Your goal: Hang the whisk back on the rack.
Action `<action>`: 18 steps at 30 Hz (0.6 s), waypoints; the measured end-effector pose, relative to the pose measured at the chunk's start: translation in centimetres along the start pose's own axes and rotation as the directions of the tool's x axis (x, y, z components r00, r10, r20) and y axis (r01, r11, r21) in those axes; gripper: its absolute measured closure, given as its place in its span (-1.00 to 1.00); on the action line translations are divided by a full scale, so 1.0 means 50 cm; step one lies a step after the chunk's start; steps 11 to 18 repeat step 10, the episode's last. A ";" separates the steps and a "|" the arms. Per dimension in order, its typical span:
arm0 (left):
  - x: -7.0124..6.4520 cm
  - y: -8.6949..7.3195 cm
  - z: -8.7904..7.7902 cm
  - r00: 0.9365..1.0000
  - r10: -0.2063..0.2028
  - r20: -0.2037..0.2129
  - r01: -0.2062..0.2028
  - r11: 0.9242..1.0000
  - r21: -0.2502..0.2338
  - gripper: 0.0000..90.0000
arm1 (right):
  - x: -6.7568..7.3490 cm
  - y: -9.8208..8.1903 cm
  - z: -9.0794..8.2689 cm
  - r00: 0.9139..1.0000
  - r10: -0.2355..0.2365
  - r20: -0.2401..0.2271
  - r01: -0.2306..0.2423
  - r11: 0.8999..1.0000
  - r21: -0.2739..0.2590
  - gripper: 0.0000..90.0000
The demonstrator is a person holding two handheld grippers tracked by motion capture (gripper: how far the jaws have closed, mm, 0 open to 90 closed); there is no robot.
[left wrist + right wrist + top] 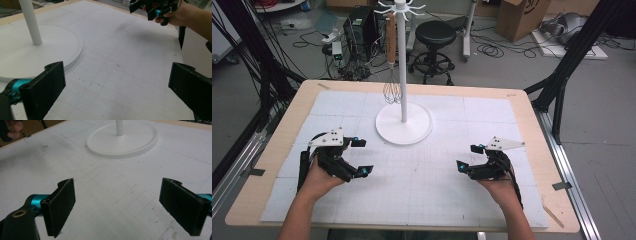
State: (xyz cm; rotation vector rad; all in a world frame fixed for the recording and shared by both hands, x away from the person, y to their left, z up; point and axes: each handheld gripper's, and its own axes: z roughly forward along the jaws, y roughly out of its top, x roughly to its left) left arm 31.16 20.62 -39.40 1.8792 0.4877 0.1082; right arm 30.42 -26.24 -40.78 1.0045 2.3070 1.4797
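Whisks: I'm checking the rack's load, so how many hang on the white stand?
1. The whisk hangs from a hook at the left of the white stand, wires down, above its base.

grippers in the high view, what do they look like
Each tool, left and right, is black with two flat rectangular jaws, turquoise fittings near the jaws, and a pale grey three-cornered plate dotted with small marks on top. A black cable trails along the right wrist. The jaw pads look finely ribbed. The forearms are bare, no sleeves.
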 end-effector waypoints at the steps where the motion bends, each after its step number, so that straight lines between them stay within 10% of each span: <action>1: 0.000 0.000 0.000 1.000 -0.002 0.001 0.002 1.000 -0.001 -0.96 | 0.000 0.000 0.000 1.000 0.000 0.001 0.000 1.000 0.001 -0.72; 18: 0.005 -0.003 0.006 1.000 -0.004 -0.002 0.004 1.000 0.014 -0.96 | 0.002 0.000 -0.004 1.000 -0.011 0.011 0.010 1.000 0.003 -0.72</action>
